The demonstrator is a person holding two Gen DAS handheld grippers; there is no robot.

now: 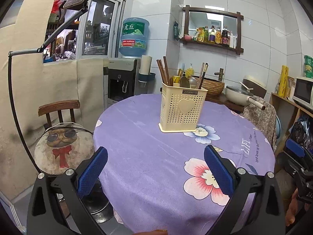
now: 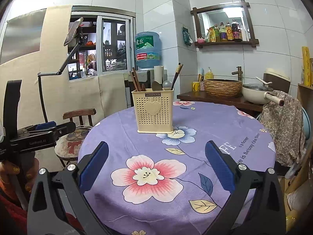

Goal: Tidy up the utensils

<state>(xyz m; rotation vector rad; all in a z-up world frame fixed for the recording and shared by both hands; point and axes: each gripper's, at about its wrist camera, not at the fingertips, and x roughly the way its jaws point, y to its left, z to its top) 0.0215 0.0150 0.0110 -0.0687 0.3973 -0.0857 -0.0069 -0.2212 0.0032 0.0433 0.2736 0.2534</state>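
A: What room is showing in the left wrist view?

B: A white-tiled kitchen. A round table under a purple floral tablecloth (image 1: 148,137) is filling the middle of the frame. The cream utensil holder (image 1: 182,109) is standing upright on the cloth, above centre, with dark chopsticks (image 1: 163,70) and spoons (image 1: 188,82) sticking out of its top.

A: And the tool?

B: The left gripper (image 1: 155,173) is sitting at the bottom of the frame, its blue pads spread wide with nothing between them, well short of the holder. A water jug (image 1: 134,37) is standing at upper centre, and a stool with a cat cushion (image 1: 62,146) is sitting at lower left. The other tool is peeking in at the right edge.

A: And the right wrist view?

B: The same table is showing, with the utensil holder (image 2: 153,111) standing a little left of centre beside a printed blue flower. The right gripper (image 2: 156,168) is hovering at the bottom over a pink flower, fingers parted and empty. A cream pot (image 2: 258,94) is resting on the counter at right, and the left gripper (image 2: 42,129) is showing side-on at the left edge.
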